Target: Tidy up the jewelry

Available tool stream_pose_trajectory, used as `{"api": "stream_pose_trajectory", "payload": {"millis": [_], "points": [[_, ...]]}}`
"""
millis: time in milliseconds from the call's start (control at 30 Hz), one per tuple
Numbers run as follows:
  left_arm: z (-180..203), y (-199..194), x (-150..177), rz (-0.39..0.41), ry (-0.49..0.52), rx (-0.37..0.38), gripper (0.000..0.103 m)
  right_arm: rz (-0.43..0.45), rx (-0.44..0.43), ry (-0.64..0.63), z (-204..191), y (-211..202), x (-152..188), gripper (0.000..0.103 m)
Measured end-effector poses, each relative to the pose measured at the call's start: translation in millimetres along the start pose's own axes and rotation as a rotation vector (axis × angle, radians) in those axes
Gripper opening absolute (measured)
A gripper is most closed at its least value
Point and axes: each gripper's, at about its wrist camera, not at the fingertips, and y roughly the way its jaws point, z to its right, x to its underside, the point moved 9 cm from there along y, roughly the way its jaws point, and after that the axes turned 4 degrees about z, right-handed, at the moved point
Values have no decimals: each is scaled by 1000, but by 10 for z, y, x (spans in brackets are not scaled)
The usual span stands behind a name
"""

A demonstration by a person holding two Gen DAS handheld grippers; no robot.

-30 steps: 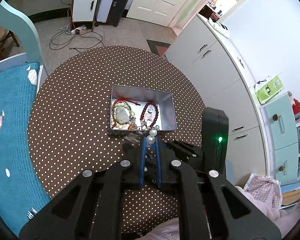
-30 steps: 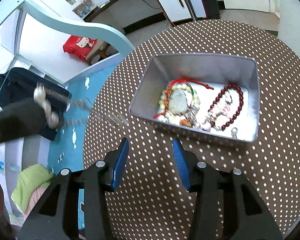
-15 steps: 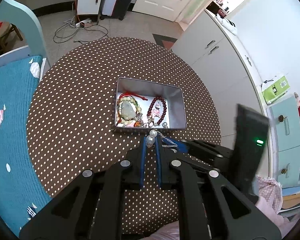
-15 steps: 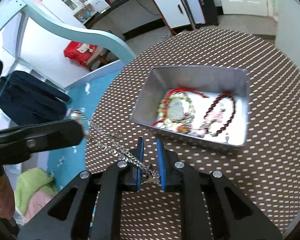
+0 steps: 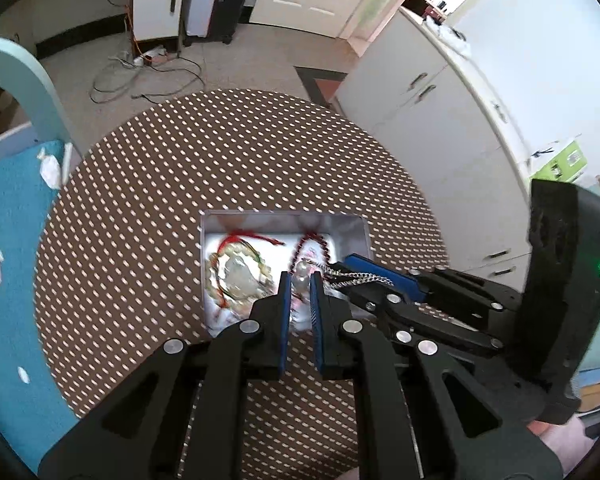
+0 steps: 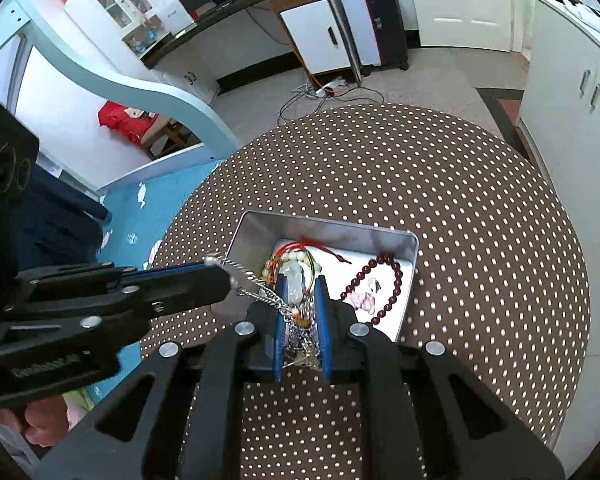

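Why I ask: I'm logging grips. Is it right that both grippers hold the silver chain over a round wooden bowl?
Not quite. Both the left gripper and right gripper do hold the chain, but the right wrist view shows a rectangular metal tin beneath it, not a round wooden bowl.

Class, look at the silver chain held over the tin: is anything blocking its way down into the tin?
No lid or barrier shows. The silver chain hangs between the left tongs and right tongs above the open tin. Directly beneath lie the jade bracelet and, beside it, the dark red bead bracelet, so it would land on them.
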Motion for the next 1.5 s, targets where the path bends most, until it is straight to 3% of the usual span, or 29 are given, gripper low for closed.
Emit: {"api": "stream_pose_trajectory", "payload": {"millis": [67,133,267,433,567,633,767,933,1267,1500], "points": [[-33,39,-52,0,11,-32,19,-19,7,18,28,44,-14,26],[-89,63,-80,-3,11,-52,35,-26,8,36,62,52,-18,26],[-182,63,-105,-4,12,-76,43,-28,36,59,129,-14,8,41],[-203,-101,-90,18,40,-92,51,10,60,86,81,-268,-2,48],[-134,-439,-87,90,92,-106,56,105,103,92,-39,-657,-93,62],[-78,-690,-87,143,124,-111,63,180,133,100,-144,-948,-133,69],[63,-1175,-88,254,182,-120,67,328,193,95,-371,-1501,-153,84],[222,-1801,21,379,216,-139,71,431,249,84,-597,-2018,-43,94],[501,-2616,377,555,161,-217,75,534,244,-37,-873,-2603,60,95],[658,-2913,685,587,98,-262,76,568,220,-124,-972,-2878,240,95]]}}
